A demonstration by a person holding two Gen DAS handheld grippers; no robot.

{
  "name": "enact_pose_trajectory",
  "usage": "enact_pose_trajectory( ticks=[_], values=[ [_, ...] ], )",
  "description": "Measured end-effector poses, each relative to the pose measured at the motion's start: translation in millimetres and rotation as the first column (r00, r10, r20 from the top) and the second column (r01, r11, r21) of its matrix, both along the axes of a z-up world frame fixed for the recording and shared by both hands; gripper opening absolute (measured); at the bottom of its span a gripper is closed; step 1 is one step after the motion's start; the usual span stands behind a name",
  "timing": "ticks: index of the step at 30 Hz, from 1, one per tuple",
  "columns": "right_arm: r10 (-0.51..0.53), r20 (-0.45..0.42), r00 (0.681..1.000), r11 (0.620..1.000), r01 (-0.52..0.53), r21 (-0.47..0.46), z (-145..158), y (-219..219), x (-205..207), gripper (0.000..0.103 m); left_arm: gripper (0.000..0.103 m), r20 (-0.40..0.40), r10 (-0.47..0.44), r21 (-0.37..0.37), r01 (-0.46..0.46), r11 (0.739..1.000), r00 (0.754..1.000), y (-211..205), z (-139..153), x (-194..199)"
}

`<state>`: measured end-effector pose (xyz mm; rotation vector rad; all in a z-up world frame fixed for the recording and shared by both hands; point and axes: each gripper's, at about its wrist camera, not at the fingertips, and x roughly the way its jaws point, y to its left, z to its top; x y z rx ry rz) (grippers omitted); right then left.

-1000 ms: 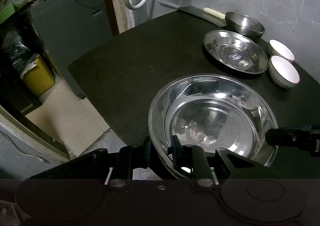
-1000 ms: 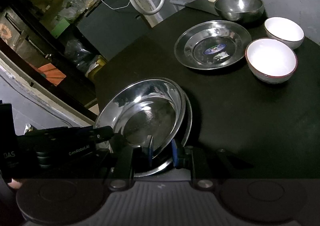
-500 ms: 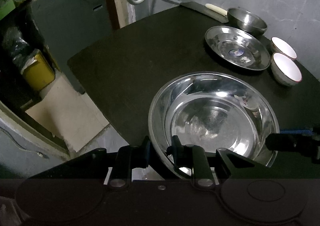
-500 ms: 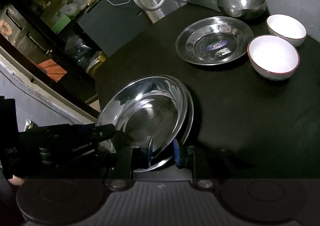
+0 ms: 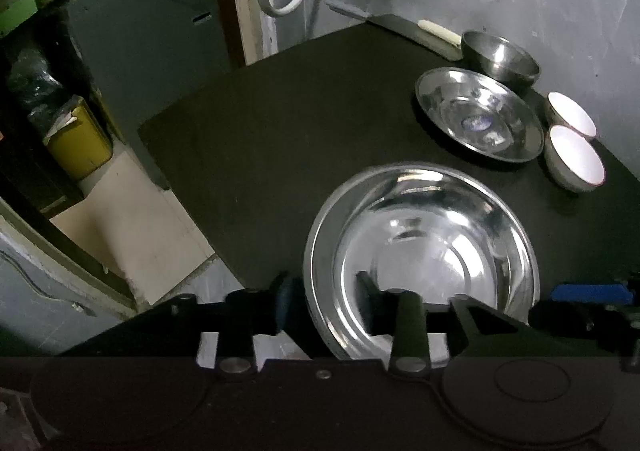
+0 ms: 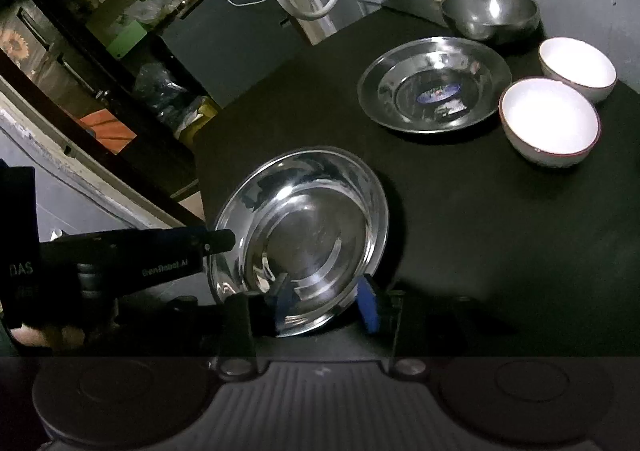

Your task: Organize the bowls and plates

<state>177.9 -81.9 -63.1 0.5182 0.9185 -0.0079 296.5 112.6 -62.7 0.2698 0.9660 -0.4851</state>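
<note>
A large steel plate (image 5: 420, 243) (image 6: 304, 227) lies flat near the front left edge of the black table (image 5: 260, 131). A double rim on its left side suggests a second plate nested under it. My left gripper (image 5: 324, 303) straddles its near rim. Its jaws are opening, and the fingers (image 5: 282, 303) stand clear of the metal. My right gripper (image 6: 325, 301) straddles the rim from the other side. Its jaws are also opening and the blue pads (image 6: 368, 305) are off the plate. Each gripper shows in the other's view: the right gripper (image 5: 580, 303) and the left gripper (image 6: 160, 251).
At the back right are a smaller steel plate with a sticker (image 5: 478, 119) (image 6: 434, 85), a steel bowl (image 5: 498, 55) (image 6: 490, 11), two white bowls (image 5: 574, 159) (image 6: 550, 119) and a cleaver (image 5: 416, 31). The table drops off at the left to the floor and a yellow container (image 5: 78, 139).
Both grippers' jaws have spread off the plate's rim. The plate, held tilted over the one below, has settled flat onto it. Neither hand has moved.
</note>
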Motion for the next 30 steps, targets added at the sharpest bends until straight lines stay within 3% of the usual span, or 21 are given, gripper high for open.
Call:
enact_pose_trajectory(
  ticks=[1, 3, 5, 6, 7, 9, 15, 21, 24, 30],
  values=[
    [-0.005, 0.001, 1.000, 1.000, 0.005, 0.002, 0.1, -1.1, -0.1, 0.047, 0.050, 0.006, 0.001, -0.001, -0.001, 1.000, 1.000, -1.2, 1.3, 0.9],
    [-0.016, 0.007, 1.000, 1.000, 0.016, 0.005, -0.3, -3.9, -1.7, 0.053, 0.072, 0.024, 0.005, -0.006, -0.005, 1.000, 1.000, -3.2, 4.4, 2.9],
    [-0.037, 0.017, 0.999, 0.999, 0.037, 0.009, 0.1, -8.1, -3.5, 0.065, 0.090, 0.055, 0.021, -0.006, -0.021, 1.000, 0.998, -5.3, 7.9, 5.3],
    [-0.050, 0.021, 0.999, 0.999, 0.050, 0.014, 0.3, -11.3, -4.0, 0.077, 0.100, 0.074, 0.033, -0.007, -0.033, 0.999, 0.997, -6.7, 9.6, 7.0],
    [-0.065, 0.026, 0.998, 0.998, 0.065, 0.022, 0.4, -15.1, -5.2, 0.088, 0.102, 0.097, 0.047, -0.007, -0.046, 0.999, 0.994, -8.5, 11.2, 9.1],
    [-0.109, 0.038, 0.993, 0.993, 0.107, 0.049, -0.4, -24.0, -7.2, 0.094, 0.102, 0.128, 0.060, 0.000, -0.060, 0.998, 0.990, -14.4, 13.4, 16.3],
    [-0.276, 0.035, 0.960, 0.953, 0.269, 0.142, -11.9, -57.4, -3.8, 0.096, 0.102, 0.171, 0.021, 0.002, -0.022, 1.000, 0.985, -40.8, 16.2, 49.3],
    [-0.459, 0.001, 0.888, 0.853, 0.441, 0.281, -36.8, -90.9, 11.4, 0.096, 0.102, 0.166, -0.061, -0.093, 0.078, 0.993, 0.984, -90.6, 14.0, 99.7],
    [-0.508, 0.016, 0.861, 0.818, 0.477, 0.321, -44.5, -101.3, 18.9, 0.096, 0.102, 0.133, -0.113, -0.120, 0.129, 0.984, 0.985, -113.3, 5.2, 123.6],
    [-0.561, 0.052, 0.826, 0.784, 0.511, 0.352, -55.5, -107.5, 33.0, 0.096, 0.102, 0.115, -0.168, -0.104, 0.180, 0.978, 0.979, -147.5, -10.5, 147.2]
  ],
)
